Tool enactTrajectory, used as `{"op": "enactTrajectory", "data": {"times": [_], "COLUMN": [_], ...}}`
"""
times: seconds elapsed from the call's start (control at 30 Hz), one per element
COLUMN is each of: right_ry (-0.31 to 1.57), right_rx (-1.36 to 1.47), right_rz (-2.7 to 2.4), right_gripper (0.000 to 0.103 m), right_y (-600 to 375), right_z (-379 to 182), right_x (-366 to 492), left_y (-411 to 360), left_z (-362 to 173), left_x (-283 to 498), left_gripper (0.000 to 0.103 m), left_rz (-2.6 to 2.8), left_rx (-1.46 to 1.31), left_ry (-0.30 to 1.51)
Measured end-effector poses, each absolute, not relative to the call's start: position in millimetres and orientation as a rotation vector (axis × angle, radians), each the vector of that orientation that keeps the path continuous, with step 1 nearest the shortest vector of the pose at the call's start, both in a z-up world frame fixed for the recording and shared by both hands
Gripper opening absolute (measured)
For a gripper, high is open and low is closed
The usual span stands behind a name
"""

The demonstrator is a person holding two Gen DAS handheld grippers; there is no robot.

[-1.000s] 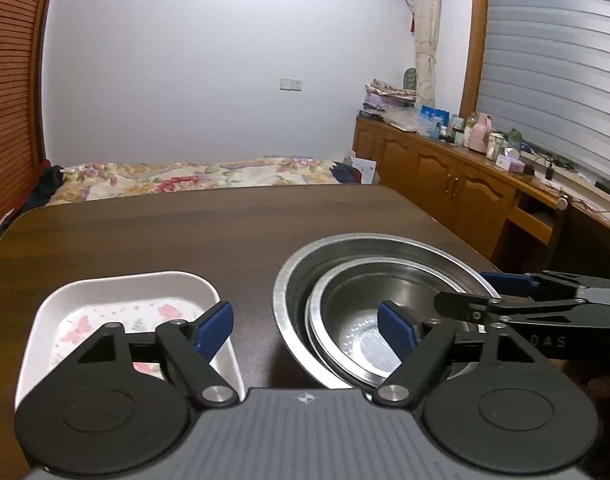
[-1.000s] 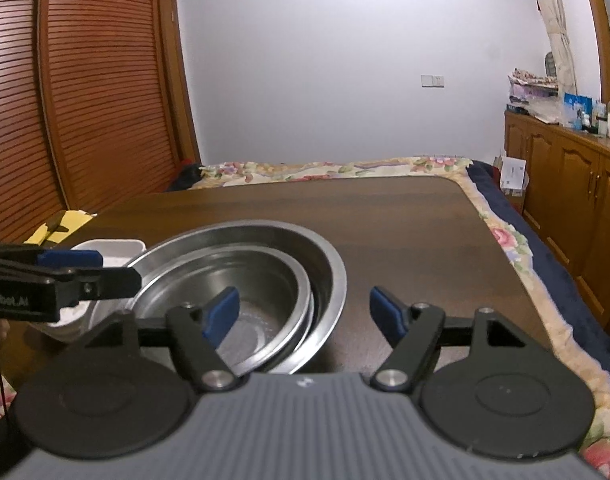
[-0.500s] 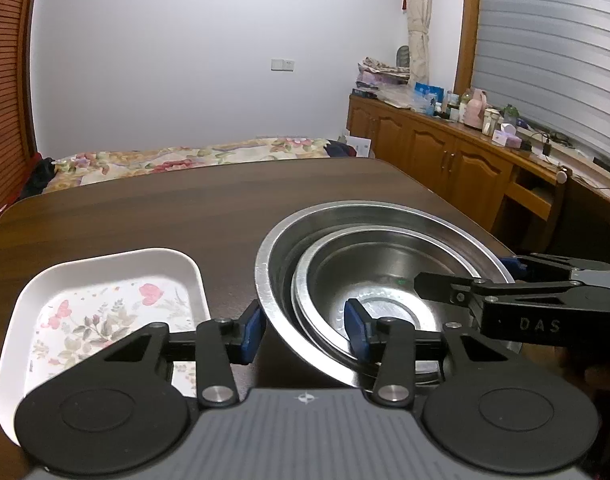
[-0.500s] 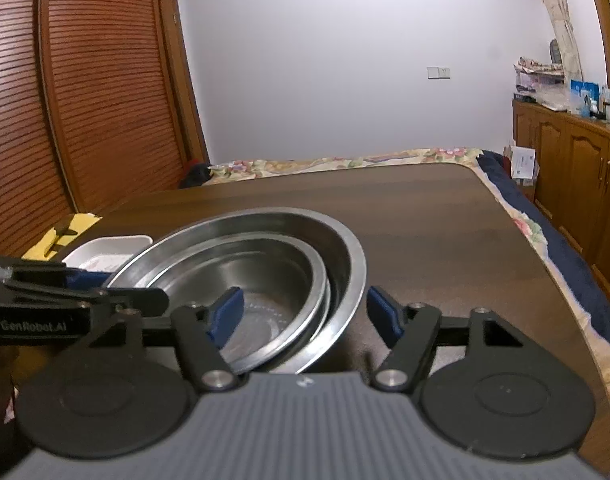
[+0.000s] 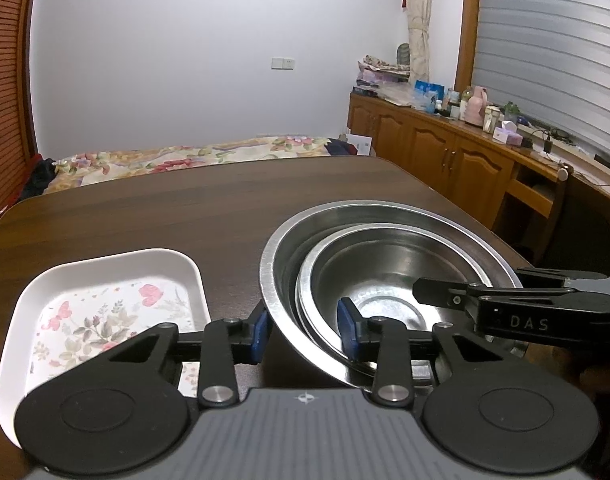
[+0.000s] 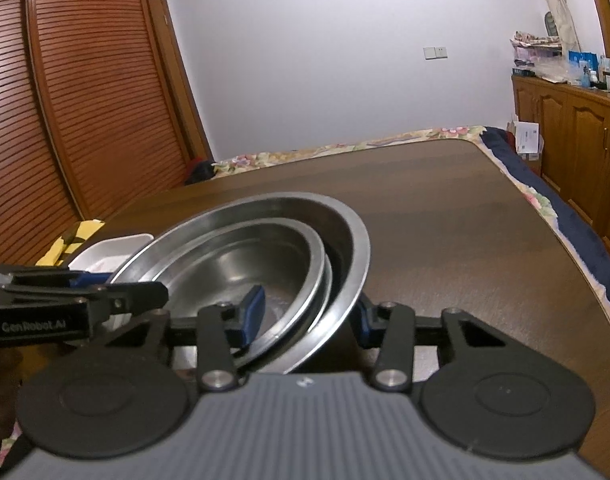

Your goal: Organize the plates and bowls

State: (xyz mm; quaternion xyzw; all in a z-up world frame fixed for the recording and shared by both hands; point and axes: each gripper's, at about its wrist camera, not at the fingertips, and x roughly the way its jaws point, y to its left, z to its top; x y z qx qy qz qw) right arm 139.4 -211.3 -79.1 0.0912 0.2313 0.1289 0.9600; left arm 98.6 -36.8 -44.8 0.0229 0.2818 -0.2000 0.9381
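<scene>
A large steel bowl (image 5: 283, 252) stands right of centre on the dark wooden table (image 5: 165, 208), and a smaller steel bowl (image 5: 385, 268) nests inside it. My left gripper (image 5: 303, 332) is shut on the near left walls of the stack, one blue pad outside and one inside. The right gripper (image 6: 307, 316) clamps the opposite side of the same bowls (image 6: 265, 256), which look tilted in its view. From the left wrist view the right gripper (image 5: 473, 282) reaches in at the right. A white floral tray (image 5: 105, 308) lies left of the bowls.
Past the table's far edge is a bed with a floral cover (image 5: 185, 160). Wooden cabinets (image 5: 445, 152) line the right wall and slatted wooden doors (image 6: 85, 120) the left. A yellow item (image 6: 77, 236) lies by the tray (image 6: 113, 248) at the table's left edge.
Both grippers moved in and narrowed over the stack's rims, the left first and the right in the last half second. The bowls now sit tilted between them.
</scene>
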Motion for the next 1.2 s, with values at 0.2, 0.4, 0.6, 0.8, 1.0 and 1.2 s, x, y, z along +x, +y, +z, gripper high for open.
{"op": "enactTrajectory", "data": {"times": [0.2, 0.4, 0.6, 0.8, 1.0, 1.2], "right_ry": [0.467, 0.458, 0.445, 0.413, 0.395, 0.387], "right_rx": [0.189, 0.195, 0.226, 0.225, 0.214, 0.190], "right_rz": [0.267, 0.253, 0.259, 0.273, 0.305, 0.368], "right_gripper": [0.040, 0.035, 0.034, 0.033, 0.033, 0.033], "right_y": [-210.4, -211.3, -215.0, -210.7, -199.1, -177.0], "right_z": [-79.2, -76.2, -69.6, -57.6, -47.3, -41.8], "right_x": [138.5, 138.5, 138.7, 138.0, 141.3, 150.5], "left_y": [-36.5, -35.1, -30.1, -21.5, -2.0, 27.1], "left_z": [-44.9, -40.5, -33.2, -19.9, -6.2, 0.8], "left_x": [98.7, 97.1, 94.8, 91.0, 86.6, 82.8], "left_gripper": [0.038, 0.037, 0.037, 0.037, 0.037, 0.037], "left_rz": [-0.408, -0.406, -0.408, -0.406, -0.397, -0.356], "left_rx": [0.043, 0.029, 0.006, -0.006, -0.027, -0.040], "left_ry": [0.577, 0.572, 0.562, 0.529, 0.501, 0.494]}}
